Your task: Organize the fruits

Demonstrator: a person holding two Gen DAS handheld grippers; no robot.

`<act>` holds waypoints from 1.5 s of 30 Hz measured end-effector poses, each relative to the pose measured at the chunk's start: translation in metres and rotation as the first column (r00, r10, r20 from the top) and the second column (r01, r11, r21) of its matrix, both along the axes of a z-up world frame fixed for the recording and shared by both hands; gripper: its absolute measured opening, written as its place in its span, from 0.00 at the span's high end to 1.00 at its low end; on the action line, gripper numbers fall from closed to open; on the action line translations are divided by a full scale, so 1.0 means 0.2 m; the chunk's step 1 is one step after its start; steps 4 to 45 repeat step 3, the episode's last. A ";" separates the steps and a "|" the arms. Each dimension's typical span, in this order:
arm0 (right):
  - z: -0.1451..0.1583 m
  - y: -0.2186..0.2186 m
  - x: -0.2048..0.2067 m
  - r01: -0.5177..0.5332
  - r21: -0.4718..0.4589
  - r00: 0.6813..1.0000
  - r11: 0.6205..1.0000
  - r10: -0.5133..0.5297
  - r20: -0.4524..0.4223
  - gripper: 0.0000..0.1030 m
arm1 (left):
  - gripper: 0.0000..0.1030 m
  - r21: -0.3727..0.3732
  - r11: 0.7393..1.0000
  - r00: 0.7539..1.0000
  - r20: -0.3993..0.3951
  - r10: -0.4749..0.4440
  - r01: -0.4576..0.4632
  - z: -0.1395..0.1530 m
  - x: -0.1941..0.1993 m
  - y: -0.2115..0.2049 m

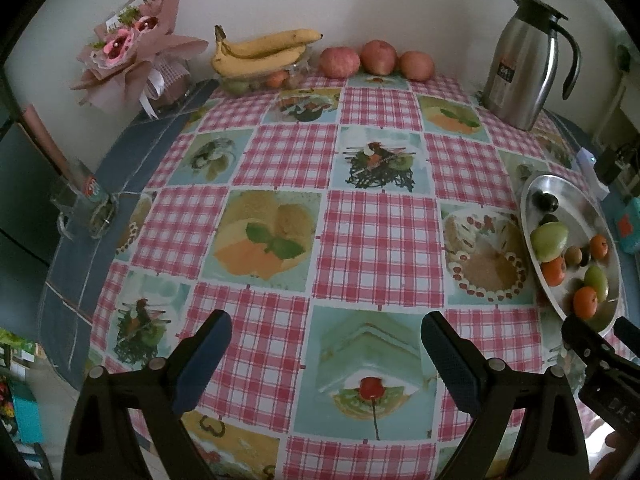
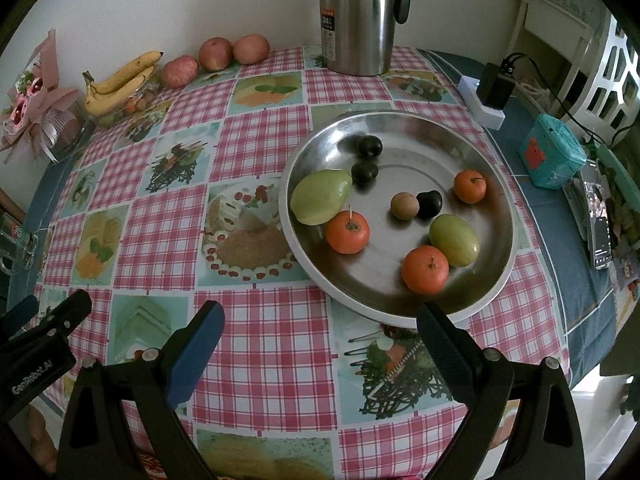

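Observation:
A steel plate on the checked tablecloth holds three oranges, two green fruits, three dark fruits and a small brown fruit. In the left wrist view the same plate lies at the right edge. Bananas rest on a clear bowl of small fruits by the far wall, with three red apples beside them. My left gripper is open over bare cloth near the front edge. My right gripper is open just short of the plate's near rim, holding nothing.
A steel thermos jug stands at the back. A pink flower bouquet leans at the far left, a glass near the left edge. To the plate's right are a charger on a power strip, a teal box and a phone.

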State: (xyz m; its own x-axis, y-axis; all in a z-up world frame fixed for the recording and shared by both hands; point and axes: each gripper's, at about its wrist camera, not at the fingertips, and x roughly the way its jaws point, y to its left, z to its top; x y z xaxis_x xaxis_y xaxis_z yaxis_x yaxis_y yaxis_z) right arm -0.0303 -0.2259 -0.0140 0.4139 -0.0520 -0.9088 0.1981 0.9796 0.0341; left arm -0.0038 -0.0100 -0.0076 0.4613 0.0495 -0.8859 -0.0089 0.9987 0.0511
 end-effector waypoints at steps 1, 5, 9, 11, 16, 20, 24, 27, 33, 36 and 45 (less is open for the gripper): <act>0.00 0.00 0.00 0.000 0.000 1.000 1.000 0.000 0.000 0.06 | 0.06 0.001 1.000 1.000 0.000 -0.002 0.002 0.00 0.00 0.00; 0.00 0.00 0.00 0.001 0.000 1.000 1.000 -0.001 0.000 0.06 | 0.06 0.002 1.000 1.000 -0.001 -0.004 0.004 0.00 0.00 0.00; 0.00 0.00 0.00 0.001 0.000 1.000 1.000 -0.001 0.000 0.06 | 0.06 0.002 1.000 1.000 -0.001 -0.004 0.004 0.00 0.00 0.00; 0.00 0.00 0.00 0.001 0.000 1.000 1.000 -0.001 0.000 0.06 | 0.06 0.002 1.000 1.000 -0.001 -0.004 0.004 0.00 0.00 0.00; 0.00 0.00 0.00 0.001 0.000 1.000 1.000 -0.001 0.000 0.06 | 0.06 0.002 1.000 1.000 -0.001 -0.004 0.004 0.00 0.00 0.00; 0.00 0.00 0.00 0.001 0.000 1.000 1.000 -0.001 0.000 0.06 | 0.06 0.002 1.000 1.000 -0.001 -0.004 0.004 0.00 0.00 0.00; 0.00 0.00 0.00 0.001 0.000 1.000 1.000 -0.001 0.000 0.06 | 0.06 0.002 1.000 1.000 -0.001 -0.004 0.004 0.00 0.00 0.00; 0.00 0.00 0.00 0.001 0.000 1.000 1.000 -0.001 0.000 0.06 | 0.06 0.002 1.000 1.000 -0.001 -0.004 0.004 0.00 0.00 0.00; 0.00 0.00 0.00 0.001 0.000 1.000 1.000 -0.001 0.000 0.06 | 0.06 0.002 1.000 1.000 -0.001 -0.004 0.004 0.00 0.00 0.00; 0.00 0.00 0.00 0.001 0.000 1.000 1.000 -0.001 0.000 0.06 | 0.06 0.002 1.000 1.000 -0.001 -0.004 0.004 0.00 0.00 0.00; 0.00 0.00 0.00 0.001 0.000 1.000 1.000 -0.001 0.000 0.06 | 0.06 0.002 1.000 1.000 -0.001 -0.004 0.004 0.00 0.00 0.00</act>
